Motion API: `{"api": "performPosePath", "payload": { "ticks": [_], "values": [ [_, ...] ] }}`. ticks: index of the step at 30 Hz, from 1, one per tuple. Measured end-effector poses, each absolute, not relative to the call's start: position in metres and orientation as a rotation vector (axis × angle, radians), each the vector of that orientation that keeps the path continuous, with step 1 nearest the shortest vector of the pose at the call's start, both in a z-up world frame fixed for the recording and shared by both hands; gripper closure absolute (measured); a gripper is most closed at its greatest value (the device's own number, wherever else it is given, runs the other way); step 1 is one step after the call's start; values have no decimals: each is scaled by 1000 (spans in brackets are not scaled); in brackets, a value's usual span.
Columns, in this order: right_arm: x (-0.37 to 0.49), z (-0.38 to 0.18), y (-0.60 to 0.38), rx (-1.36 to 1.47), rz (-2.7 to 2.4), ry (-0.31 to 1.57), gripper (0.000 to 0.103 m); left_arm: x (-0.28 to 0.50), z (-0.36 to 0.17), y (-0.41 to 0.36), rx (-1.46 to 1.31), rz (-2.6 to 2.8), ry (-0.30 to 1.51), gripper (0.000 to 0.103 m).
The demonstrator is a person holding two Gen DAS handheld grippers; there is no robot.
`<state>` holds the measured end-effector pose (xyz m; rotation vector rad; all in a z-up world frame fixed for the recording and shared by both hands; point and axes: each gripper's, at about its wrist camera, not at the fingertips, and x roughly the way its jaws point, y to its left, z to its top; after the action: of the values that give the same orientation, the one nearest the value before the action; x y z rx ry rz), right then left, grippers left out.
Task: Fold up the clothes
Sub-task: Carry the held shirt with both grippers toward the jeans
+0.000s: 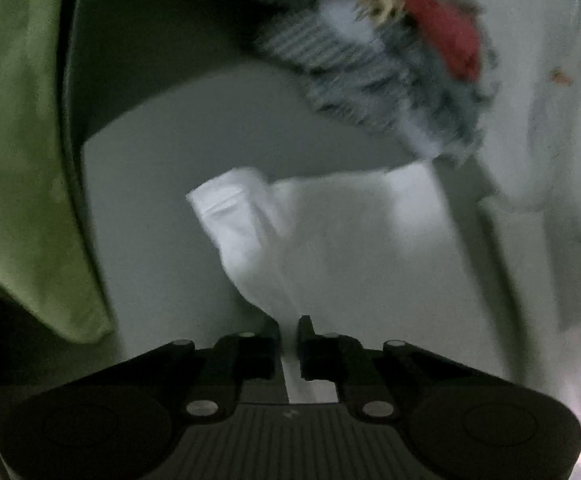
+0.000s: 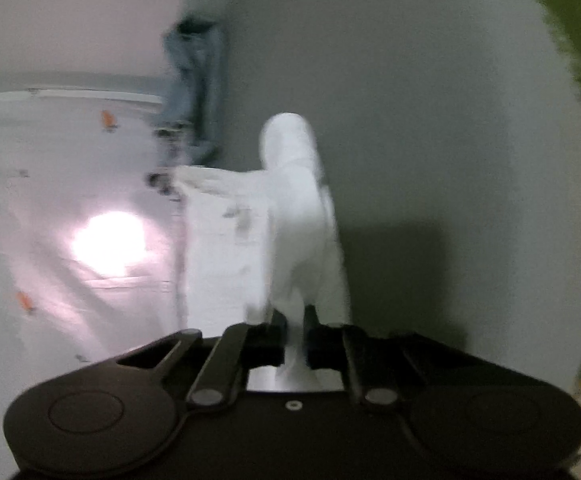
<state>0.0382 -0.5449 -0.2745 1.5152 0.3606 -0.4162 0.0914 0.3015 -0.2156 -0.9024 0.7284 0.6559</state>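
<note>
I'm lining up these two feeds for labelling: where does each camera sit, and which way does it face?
Left wrist: sits on the left gripper, looking forward along its fingers at the white garment they pinch, with the striped clothes pile beyond.
Right wrist: sits on the right gripper, looking along its fingers at the same white garment, a blue garment behind.
Shared: the white garment, the grey surface and green cloth.

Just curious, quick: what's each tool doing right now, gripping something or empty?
Left tool: closed on the white garment.
Right tool: closed on the white garment too.
</note>
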Motion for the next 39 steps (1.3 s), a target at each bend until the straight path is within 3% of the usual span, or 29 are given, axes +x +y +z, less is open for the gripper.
{"api": "performPosePath", "payload": {
  "ticks": [10, 18, 30, 35, 36, 39],
  "values": [
    [80, -204, -549, 1469, -253, 207, 97, 159, -132, 277, -796, 538, 489, 97],
    [125, -182, -553, 1400, -245, 218, 97, 244, -116, 262, -756, 476, 444, 99],
    [267, -163, -565, 1367, -291, 193, 97, 490, -114, 229, -709, 349, 415, 101],
    [363, -174, -590, 1306, -348, 185, 97, 650, -135, 195, -619, 208, 430, 98],
    [384, -179, -595, 1282, -371, 198, 96, 679, -146, 187, -589, 184, 465, 92],
    [436, -193, -600, 1093, -507, 340, 78, 746, -177, 167, -506, 129, 601, 83]
  ]
}}
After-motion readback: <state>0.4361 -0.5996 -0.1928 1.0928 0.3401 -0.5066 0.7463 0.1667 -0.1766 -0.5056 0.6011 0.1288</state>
